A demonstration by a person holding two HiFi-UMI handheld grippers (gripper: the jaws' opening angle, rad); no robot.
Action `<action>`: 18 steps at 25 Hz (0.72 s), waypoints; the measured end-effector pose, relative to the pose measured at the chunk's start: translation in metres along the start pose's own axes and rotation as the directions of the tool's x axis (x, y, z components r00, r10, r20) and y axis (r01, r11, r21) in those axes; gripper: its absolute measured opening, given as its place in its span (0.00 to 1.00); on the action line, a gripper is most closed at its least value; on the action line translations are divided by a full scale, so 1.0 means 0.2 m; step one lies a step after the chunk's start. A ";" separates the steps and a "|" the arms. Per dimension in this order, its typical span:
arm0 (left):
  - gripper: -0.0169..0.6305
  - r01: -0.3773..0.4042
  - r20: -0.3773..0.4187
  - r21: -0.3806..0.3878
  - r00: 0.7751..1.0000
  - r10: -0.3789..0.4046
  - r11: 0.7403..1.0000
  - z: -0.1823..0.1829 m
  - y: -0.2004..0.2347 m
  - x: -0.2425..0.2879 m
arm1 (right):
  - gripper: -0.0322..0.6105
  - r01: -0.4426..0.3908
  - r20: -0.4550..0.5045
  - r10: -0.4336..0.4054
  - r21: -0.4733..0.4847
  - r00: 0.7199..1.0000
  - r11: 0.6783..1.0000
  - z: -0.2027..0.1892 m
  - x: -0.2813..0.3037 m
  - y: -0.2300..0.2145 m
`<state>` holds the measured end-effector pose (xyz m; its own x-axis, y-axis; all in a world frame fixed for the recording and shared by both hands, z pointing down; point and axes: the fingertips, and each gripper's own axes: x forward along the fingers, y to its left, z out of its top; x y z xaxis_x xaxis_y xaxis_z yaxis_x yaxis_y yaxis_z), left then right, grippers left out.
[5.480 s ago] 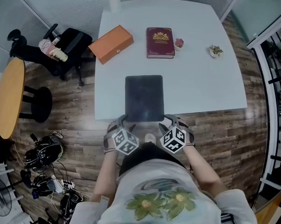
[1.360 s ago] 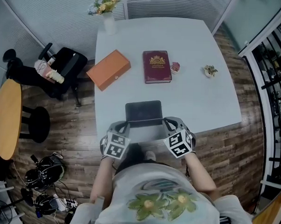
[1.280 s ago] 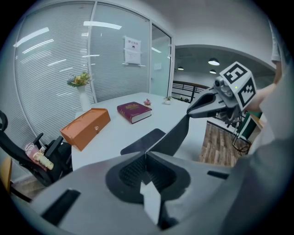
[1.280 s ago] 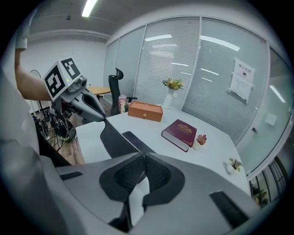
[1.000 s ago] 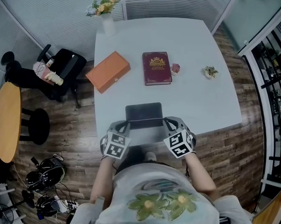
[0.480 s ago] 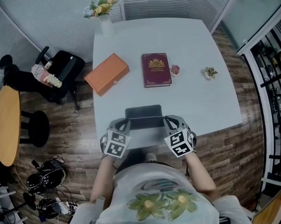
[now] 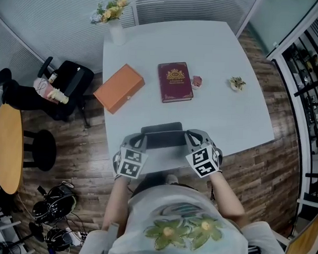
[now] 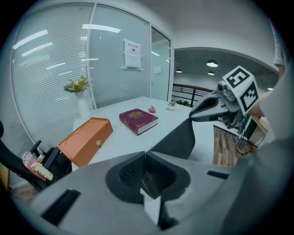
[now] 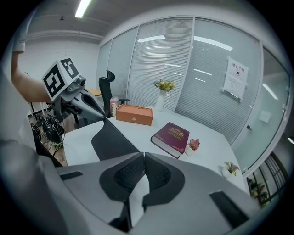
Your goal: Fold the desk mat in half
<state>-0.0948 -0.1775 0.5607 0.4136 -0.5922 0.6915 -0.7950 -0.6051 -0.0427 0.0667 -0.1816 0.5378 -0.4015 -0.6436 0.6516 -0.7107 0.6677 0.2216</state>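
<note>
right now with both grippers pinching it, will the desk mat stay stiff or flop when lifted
Probably floppy: the desk mat curves between the left gripper and right gripper. Likely light, since thin corner pinches carry the raised edge. Its far part seems to rest on the table, so it may drag.

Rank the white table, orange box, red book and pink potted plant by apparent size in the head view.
1. white table
2. orange box and red book: about alike, not ranked
3. pink potted plant
</note>
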 end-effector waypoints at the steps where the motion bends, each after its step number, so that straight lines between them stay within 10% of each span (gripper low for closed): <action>1: 0.04 0.000 0.001 0.001 1.000 0.000 1.000 0.01 0.01 0.00 | 0.09 0.002 0.000 -0.002 0.000 1.000 1.000 0.01 0.01 -0.01; 18: 0.04 0.015 0.024 0.007 1.000 -0.016 1.000 0.13 0.14 0.07 | 0.09 0.026 0.004 -0.026 -0.007 1.000 1.000 0.13 0.12 -0.13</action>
<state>-0.1001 -0.2164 0.5511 0.4366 -0.5955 0.6744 -0.7854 -0.6178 -0.0371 0.0608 -0.2249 0.5286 -0.3856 -0.6622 0.6425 -0.7165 0.6536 0.2436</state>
